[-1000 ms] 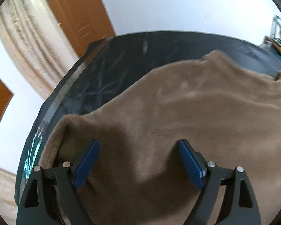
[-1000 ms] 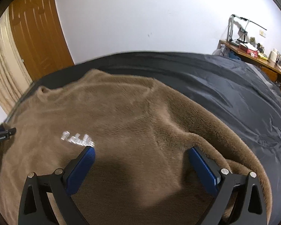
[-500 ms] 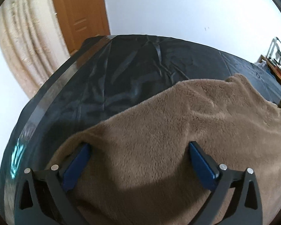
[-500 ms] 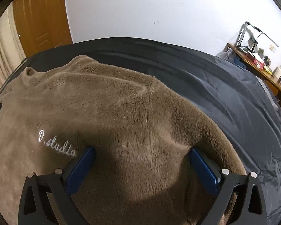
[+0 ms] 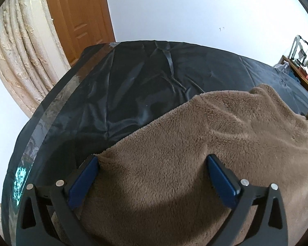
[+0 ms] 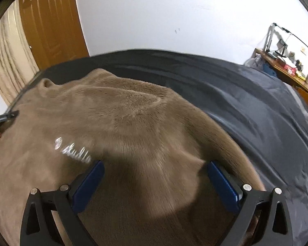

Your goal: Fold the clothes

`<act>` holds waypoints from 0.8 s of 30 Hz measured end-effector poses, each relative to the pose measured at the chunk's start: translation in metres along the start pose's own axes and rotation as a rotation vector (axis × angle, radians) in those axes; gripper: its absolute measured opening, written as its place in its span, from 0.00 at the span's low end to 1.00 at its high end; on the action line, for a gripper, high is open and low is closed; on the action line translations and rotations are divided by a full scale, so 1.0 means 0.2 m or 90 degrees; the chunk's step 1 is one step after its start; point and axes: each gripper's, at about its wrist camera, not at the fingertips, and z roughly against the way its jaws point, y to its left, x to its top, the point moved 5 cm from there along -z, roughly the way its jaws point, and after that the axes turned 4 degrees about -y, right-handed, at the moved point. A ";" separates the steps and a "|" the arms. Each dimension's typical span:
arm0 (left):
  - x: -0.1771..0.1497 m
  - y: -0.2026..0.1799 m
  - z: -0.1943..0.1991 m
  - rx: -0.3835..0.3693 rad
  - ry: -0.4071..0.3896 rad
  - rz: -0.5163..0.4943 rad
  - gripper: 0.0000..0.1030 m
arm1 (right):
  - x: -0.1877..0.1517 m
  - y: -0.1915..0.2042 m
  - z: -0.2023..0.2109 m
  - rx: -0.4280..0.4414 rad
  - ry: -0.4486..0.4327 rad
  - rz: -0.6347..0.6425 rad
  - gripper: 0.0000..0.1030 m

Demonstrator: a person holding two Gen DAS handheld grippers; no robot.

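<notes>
On the black bed (image 5: pixel 143 86), only the right view is showing white lettering (image 6: pixel 74 150) on the brown fleece garment (image 6: pixel 143 123); left claw (image 5: pixel 153 176) and right claw (image 6: pixel 155 181) are gaping wide, gripping nothing.

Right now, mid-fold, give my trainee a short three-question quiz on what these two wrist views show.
1. True or false: the left gripper is clamped on the fluffy brown fleece garment.
2. Multiple choice: what does the garment lie on? A) bare wooden floor B) dark shiny bed cover C) white tablecloth.
3. Short answer: what marking shows on the garment ahead of the right gripper?

Key:
1. False; both grippers stand wide open over the fleece.
2. B.
3. White embroidered lettering, blurred here.
</notes>
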 end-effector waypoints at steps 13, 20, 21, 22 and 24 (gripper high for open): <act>-0.17 -0.42 0.47 -0.079 0.015 -0.057 1.00 | -0.42 -0.36 0.88 0.037 -0.157 -0.111 0.99; -0.32 -0.83 0.76 -0.184 0.003 -0.126 1.00 | -0.63 -0.38 1.42 0.032 -0.299 -0.088 0.99; -0.33 -0.87 0.80 -0.194 -0.001 -0.133 1.00 | -0.65 -0.36 1.49 0.018 -0.313 -0.074 0.99; -0.34 -0.91 0.83 -0.203 -0.006 -0.141 1.00 | -0.68 -0.34 1.56 0.003 -0.327 -0.060 0.99; -0.38 -1.00 0.88 -0.222 -0.014 -0.158 1.00 | -0.73 -0.29 1.66 -0.030 -0.352 -0.029 0.99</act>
